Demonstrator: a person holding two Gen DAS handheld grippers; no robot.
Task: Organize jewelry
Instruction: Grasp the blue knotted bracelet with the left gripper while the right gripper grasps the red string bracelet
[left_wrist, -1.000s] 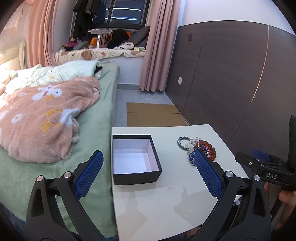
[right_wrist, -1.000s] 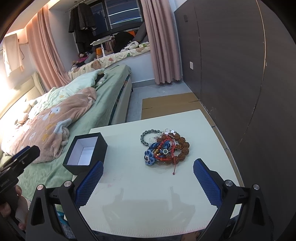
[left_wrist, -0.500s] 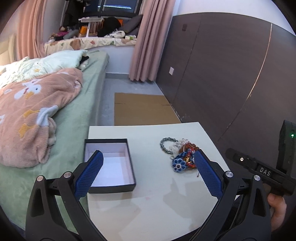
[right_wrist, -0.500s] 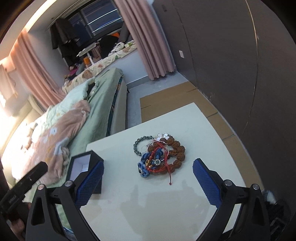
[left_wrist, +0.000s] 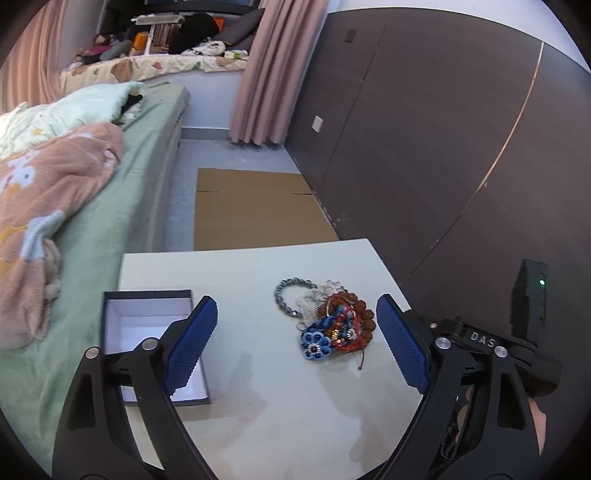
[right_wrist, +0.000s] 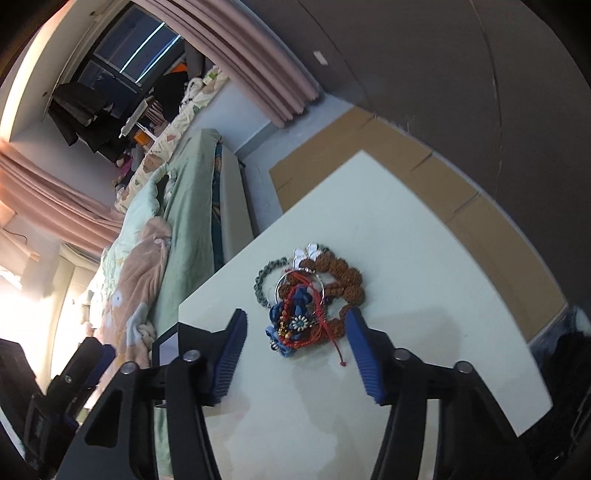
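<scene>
A tangled pile of jewelry (left_wrist: 328, 317) lies on the white table (left_wrist: 280, 406): a grey bead bracelet (left_wrist: 290, 295), brown bead bracelet, red cords and a blue flower piece (left_wrist: 314, 343). An open black box with white lining (left_wrist: 147, 332) stands at the table's left. My left gripper (left_wrist: 295, 347) is open and empty, above the table between box and pile. My right gripper (right_wrist: 295, 350) is open and empty, tilted, its fingers either side of the near end of the pile (right_wrist: 306, 295). The box (right_wrist: 166, 345) is mostly hidden behind its left finger.
A bed with green sheet and pink blanket (left_wrist: 44, 206) runs along the table's left side. Flat cardboard (left_wrist: 255, 206) lies on the floor beyond the table. A dark wall panel (left_wrist: 443, 147) stands to the right. The other gripper's body (left_wrist: 517, 339) shows at right.
My left gripper has swung right, from the box toward the jewelry pile. My right gripper has moved closer to the pile, rolled to a tilt and narrowed its fingers somewhat.
</scene>
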